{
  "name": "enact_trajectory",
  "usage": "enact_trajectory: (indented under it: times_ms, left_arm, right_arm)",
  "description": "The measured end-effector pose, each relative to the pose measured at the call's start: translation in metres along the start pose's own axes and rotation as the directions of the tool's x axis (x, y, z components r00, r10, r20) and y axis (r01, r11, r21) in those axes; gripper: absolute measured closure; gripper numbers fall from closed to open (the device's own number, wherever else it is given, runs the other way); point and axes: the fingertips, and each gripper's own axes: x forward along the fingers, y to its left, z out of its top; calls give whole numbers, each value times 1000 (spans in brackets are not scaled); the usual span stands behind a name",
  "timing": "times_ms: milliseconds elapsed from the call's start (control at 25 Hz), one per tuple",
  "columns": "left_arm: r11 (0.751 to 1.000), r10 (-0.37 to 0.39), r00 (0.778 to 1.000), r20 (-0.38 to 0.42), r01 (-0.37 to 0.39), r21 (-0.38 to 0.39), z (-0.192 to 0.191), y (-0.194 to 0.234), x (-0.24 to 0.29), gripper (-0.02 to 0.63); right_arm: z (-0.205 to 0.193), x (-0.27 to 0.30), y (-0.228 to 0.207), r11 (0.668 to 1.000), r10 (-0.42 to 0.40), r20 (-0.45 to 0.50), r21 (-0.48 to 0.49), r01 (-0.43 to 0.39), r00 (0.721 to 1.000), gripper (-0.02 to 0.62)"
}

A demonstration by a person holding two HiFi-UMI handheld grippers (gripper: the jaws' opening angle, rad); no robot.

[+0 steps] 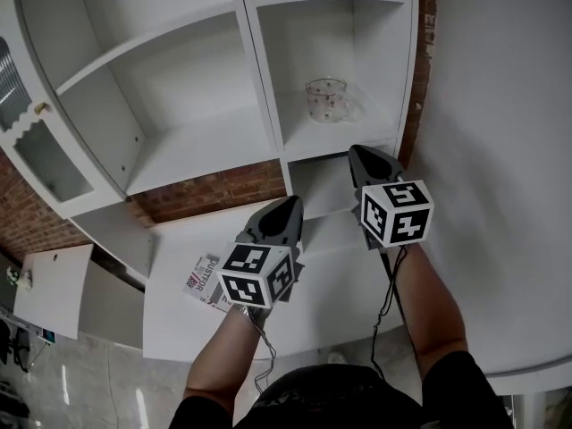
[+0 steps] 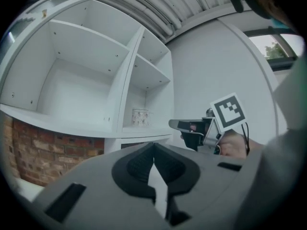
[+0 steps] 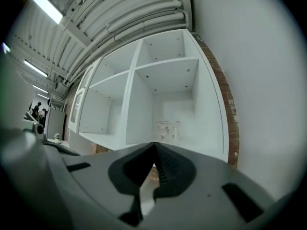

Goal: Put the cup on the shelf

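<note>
The clear patterned glass cup (image 1: 327, 100) stands mid-board in the white shelf unit's (image 1: 206, 141) right compartment, apparently delivered; hence left gripper (image 1: 288, 206) and right gripper (image 1: 362, 155) hover clear, jaws together, empty

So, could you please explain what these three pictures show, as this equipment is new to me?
There is no robot: a person holds a left gripper and a right gripper, each carrying a patterned cube. One picture comes from a camera on the person's head, looking down; the other two from cameras on the grippers. Both grippers are shut and empty. A glass cup stands in the white shelf unit; a booklet lies on the table below.
</note>
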Motion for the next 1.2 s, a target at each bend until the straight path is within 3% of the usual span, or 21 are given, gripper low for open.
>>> enact_trajectory:
  times_ms: [360,800,1200]
  left_arm:
    - [997,-33,999,-25,35,62,-19,-18,-82,600]
    - [993,-116,993,-33,116,-1,-45,-46,-154,600]
    - [992,-121,992,-40,119,-36,-61,-61,-186,600]
  right_arm:
    - [-26,-78,75,999,-33,-34,28,34,999,595]
    - [-55,-159,139,996,-79,-105,29,83,991,595]
    - [-71,-207,160,993,-92,-141,67,102,986,595]
